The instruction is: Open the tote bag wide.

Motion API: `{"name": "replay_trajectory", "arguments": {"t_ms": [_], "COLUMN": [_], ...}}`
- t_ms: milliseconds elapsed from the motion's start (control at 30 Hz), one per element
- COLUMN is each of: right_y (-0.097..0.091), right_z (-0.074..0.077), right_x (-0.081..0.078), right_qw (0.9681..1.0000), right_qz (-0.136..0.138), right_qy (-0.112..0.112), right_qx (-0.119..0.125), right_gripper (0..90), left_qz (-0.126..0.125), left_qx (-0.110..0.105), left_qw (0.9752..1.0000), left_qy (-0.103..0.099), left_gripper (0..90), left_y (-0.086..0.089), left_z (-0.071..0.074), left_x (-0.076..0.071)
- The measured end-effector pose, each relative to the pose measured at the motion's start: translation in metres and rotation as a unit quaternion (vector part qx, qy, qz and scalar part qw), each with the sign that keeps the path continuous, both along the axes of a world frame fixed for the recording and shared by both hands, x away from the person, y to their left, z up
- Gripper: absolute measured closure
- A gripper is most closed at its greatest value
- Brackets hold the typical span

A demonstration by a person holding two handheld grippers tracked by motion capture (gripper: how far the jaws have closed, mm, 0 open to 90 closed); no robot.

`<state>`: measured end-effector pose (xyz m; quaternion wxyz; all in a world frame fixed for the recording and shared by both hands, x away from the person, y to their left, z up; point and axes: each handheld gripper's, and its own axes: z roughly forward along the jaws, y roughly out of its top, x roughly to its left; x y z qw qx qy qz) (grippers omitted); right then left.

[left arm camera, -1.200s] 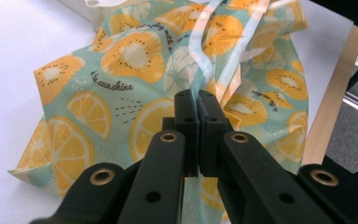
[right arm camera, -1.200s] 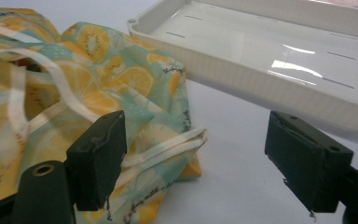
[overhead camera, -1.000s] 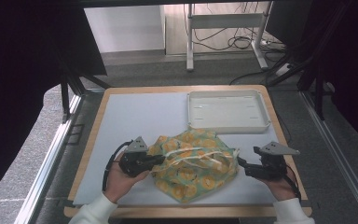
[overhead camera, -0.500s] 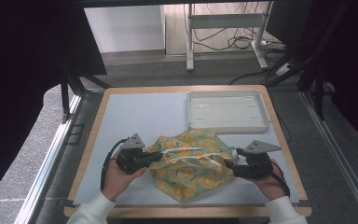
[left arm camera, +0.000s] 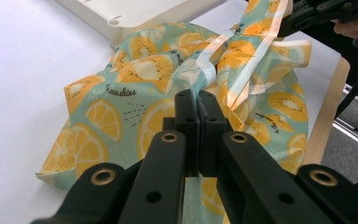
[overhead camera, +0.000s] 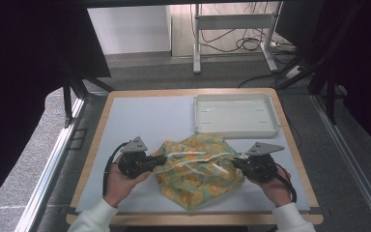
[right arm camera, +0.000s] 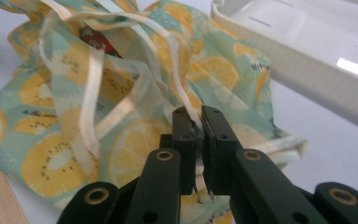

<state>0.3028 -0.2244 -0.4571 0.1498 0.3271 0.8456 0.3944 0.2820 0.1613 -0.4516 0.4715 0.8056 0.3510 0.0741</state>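
Two cream ribbon drawstrings run across the mouth of the teal cloth pouch printed with orange and kiwi slices, and I have one end in each of my tongs. The pouch lies on the pale grey mat at the near middle of the table, just in front of the shallow white plastic tray.

A second ago my right gripper sat farther out toward the table's right edge; it has since come in and now rests at the pouch's right side. My left gripper has barely shifted at the left side. The cloth looks more bunched at the top than before, so I judge I am partway through cinching the mouth shut, or taking a fresh grip to pull again; I cannot tell which.

My left jaws are pressed together on the gathered cloth and ribbon at the neck. My right jaws are nearly closed, with a strand of ribbon pinched between them.

Both my hands come in low from the near edge, forearms angled inward, the left hand and right hand each cupped under its tool, jaws pointing toward each other across the pouch.
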Motion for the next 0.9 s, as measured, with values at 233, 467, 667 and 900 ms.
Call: {"name": "replay_trajectory", "arguments": {"t_ms": [233, 467, 667, 900], "right_y": [0.004, 0.000, -0.002, 0.002], "right_z": [0.022, 0.037, 0.047, 0.055], "right_x": [-0.003, 0.002, 0.005, 0.015], "right_qw": [0.9989, 0.9971, 0.9949, 0.9931], "right_qz": [0.004, -0.010, -0.022, -0.028], "right_qy": [-0.043, -0.069, -0.092, -0.107], "right_qx": [0.018, 0.031, 0.037, 0.040], "right_gripper": [86.0, 86.3, 86.3, 86.4], "left_qz": [0.004, 0.007, 0.008, 0.011], "left_qx": [-0.009, -0.017, -0.024, -0.029], "left_qw": [0.9999, 0.9998, 0.9997, 0.9995], "left_qy": [-0.002, -0.003, -0.006, 0.002], "left_gripper": [89.8, 89.8, 89.6, 89.6], "left_y": [0.004, 0.006, 0.006, 0.008], "left_z": [0.003, 0.007, 0.011, 0.014], "left_x": [0.002, 0.005, 0.009, 0.017]}}
